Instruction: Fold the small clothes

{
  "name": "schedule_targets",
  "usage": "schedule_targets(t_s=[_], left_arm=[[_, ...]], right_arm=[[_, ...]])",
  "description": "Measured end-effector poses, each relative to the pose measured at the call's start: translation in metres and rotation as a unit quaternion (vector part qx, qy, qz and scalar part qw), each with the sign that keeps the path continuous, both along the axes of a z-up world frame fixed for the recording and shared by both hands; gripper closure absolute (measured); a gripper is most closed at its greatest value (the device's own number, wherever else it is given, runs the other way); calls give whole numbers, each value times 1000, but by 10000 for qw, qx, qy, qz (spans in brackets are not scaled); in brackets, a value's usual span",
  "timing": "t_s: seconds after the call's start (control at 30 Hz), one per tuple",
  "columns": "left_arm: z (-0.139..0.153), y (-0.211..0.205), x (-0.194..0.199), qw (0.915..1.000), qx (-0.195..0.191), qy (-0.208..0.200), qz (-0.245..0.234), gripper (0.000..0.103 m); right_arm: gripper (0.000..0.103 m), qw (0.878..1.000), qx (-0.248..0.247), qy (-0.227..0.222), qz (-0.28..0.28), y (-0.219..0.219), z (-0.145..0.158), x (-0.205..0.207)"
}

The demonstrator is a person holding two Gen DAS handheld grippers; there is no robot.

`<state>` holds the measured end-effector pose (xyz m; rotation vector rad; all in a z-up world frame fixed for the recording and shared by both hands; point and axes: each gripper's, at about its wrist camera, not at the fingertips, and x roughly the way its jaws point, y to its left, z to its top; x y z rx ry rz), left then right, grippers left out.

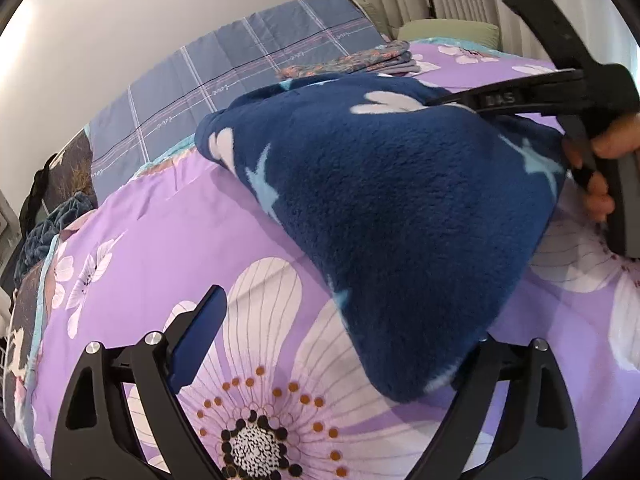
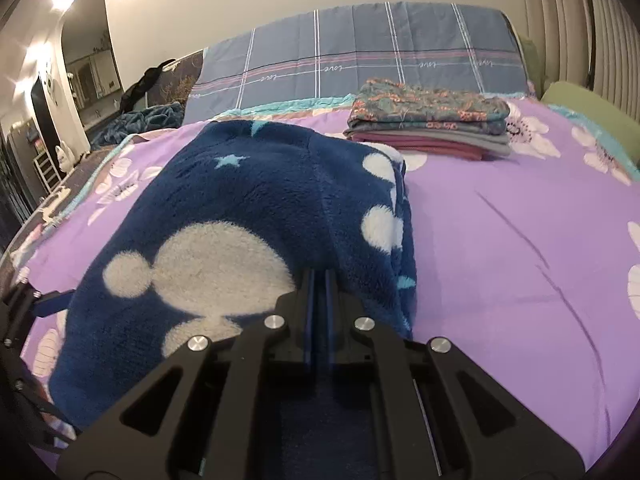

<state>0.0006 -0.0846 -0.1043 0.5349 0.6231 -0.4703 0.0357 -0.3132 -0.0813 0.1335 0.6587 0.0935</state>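
Spread wide, the left gripper point(image 1: 332, 344) fills the bottom of the left wrist view: its blue-padded left finger stands clear over the sheet at lower left, while the right finger sits at lower right, just under the hanging corner of the navy fleece garment point(image 1: 384, 208), gripping nothing. Further right in that view, the right gripper point(image 1: 480, 100) reaches in from the upper right edge, pressed together on the fleece's top edge. The right wrist view confirms this: its blue pads are closed at bottom centre with fleece between them, the garment point(image 2: 248, 216) running away up the middle-left of the frame. Judging by the lifted, tent-like drape, the right gripper is carrying one edge over to make a fold, and the left waits open, probably to pin or catch the low corner.

All of this lies on a purple flowered bedsheet point(image 1: 160, 240). At upper centre-right of the right wrist view sits a stack of folded clothes point(image 2: 428, 128), well apart from the fleece, likely the finished pile. Behind it a blue checked headboard cover point(image 2: 360, 48) stands against the wall, pleated curtains point(image 2: 580, 32) at far right, a mirror at upper left.
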Motion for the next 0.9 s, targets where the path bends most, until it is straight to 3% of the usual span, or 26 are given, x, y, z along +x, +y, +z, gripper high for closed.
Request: schedule_targets(t_s=[0.1,0.13,0.23,0.33,0.4,0.5,0.53,0.57,0.63,0.73,0.83,0.9], left_arm=[[16,1,-21,9953,-336,561,-721,42],[26,5,-27,9909,-539,777,-956,58],[62,15,-33,9822,-1167,822,-1223,70],[96,13,-19,9780,-1622,398,-1254,71],[97,0,2,9785,-1624,284,-1236,71],[36,-28,52,9854,-1039,913,-989,69],[16,-29,53,9852,-1090,781,-1064,69],[12,-25,50,9843,-1177,663,-1134,69],[20,-22,50,9831,-1254,903,-978,69],[19,-26,46,9860,-1031,755,-1068,69],[21,-27,49,9855,-1037,888,-1010,70],[19,-27,50,9867,-1001,840,-965,70]], right_arm=[[100,10000,71,20,-20,-3,0,0],[100,9999,98,24,-16,-4,0,0],[100,9999,159,22,-2,-6,0,1],[100,9998,212,-4,-17,-6,0,-1],[100,9997,245,-4,-21,-6,0,-1],[100,9996,290,3,-17,-7,0,-1],[100,9994,343,27,9,-7,-1,-1],[100,9994,353,32,-1,-8,-2,-1],[100,9991,426,21,39,-8,-1,-2],[100,9988,481,37,51,-10,-1,-2],[99,9974,721,70,-30,-14,5,-6],[94,9963,847,52,-141,-14,19,-19]])
